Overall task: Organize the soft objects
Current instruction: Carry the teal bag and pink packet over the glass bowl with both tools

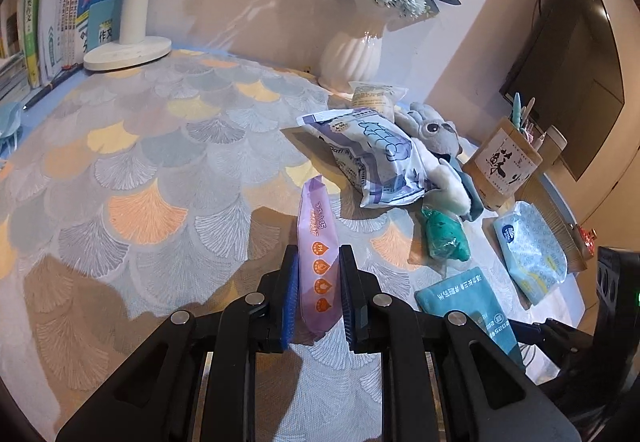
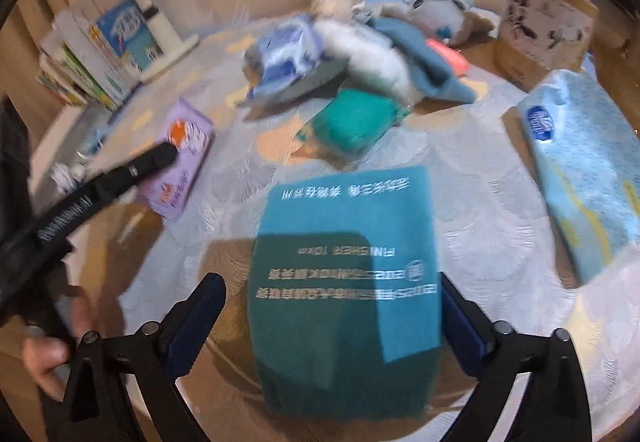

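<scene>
My left gripper (image 1: 319, 262) is shut on a purple tissue pack (image 1: 318, 262), held on edge over the patterned tablecloth (image 1: 160, 181). The pack also shows in the right wrist view (image 2: 182, 161) with a left finger (image 2: 156, 159) over it. My right gripper (image 2: 332, 300) is open, its jaws on either side of a flat teal pouch (image 2: 344, 282), which also shows in the left wrist view (image 1: 468, 306). A pile holds a blue-white bag (image 1: 372, 153), a grey plush (image 1: 436, 129), a teal bundle (image 1: 444, 238) and a light blue tissue pack (image 1: 532, 254).
A white vase with flowers (image 1: 356, 53) stands at the back. A lamp base (image 1: 128, 51) and books (image 1: 60, 13) stand at the back left. A cardboard pen holder (image 1: 504, 161) and a dark monitor (image 1: 576, 61) are on the right.
</scene>
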